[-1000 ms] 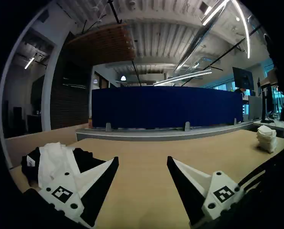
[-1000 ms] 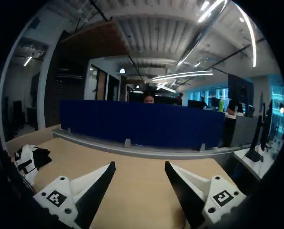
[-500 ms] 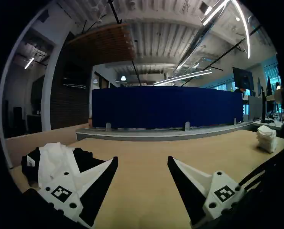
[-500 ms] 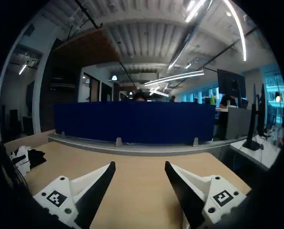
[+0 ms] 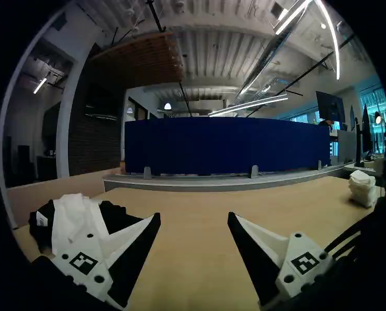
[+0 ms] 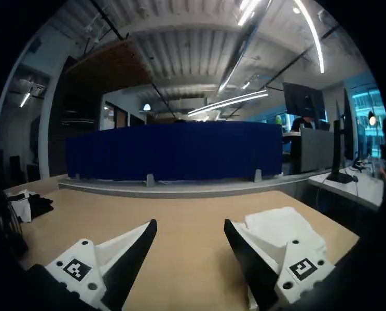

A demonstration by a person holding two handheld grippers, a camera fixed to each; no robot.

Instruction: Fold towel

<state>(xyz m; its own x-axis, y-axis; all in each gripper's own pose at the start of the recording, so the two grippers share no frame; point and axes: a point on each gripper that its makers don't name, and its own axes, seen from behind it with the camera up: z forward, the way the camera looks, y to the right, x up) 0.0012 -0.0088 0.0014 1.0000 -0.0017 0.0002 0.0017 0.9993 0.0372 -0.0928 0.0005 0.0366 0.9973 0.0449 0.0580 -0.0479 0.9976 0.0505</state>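
A folded white towel (image 6: pixel 276 224) lies on the wooden table (image 6: pixel 188 207), right behind my right gripper's right finger in the right gripper view. In the left gripper view the same white towel (image 5: pixel 362 187) sits far off at the right table edge. A crumpled black-and-white cloth heap (image 5: pixel 73 213) lies just behind my left gripper's left finger; it is also the small black-and-white cloth heap (image 6: pixel 28 204) at the far left. My left gripper (image 5: pixel 193 214) is open and holds nothing. My right gripper (image 6: pixel 189 222) is open too, low over the table.
A blue divider panel (image 5: pixel 224 145) on a grey rail runs along the table's far edge. Desks with monitors (image 6: pixel 343 171) stand beyond the right side. Bare tabletop (image 5: pixel 203 202) lies between the two cloth items.
The right gripper has dropped lower and swung right, bringing the white towel in by its right finger. The left gripper has stayed put.
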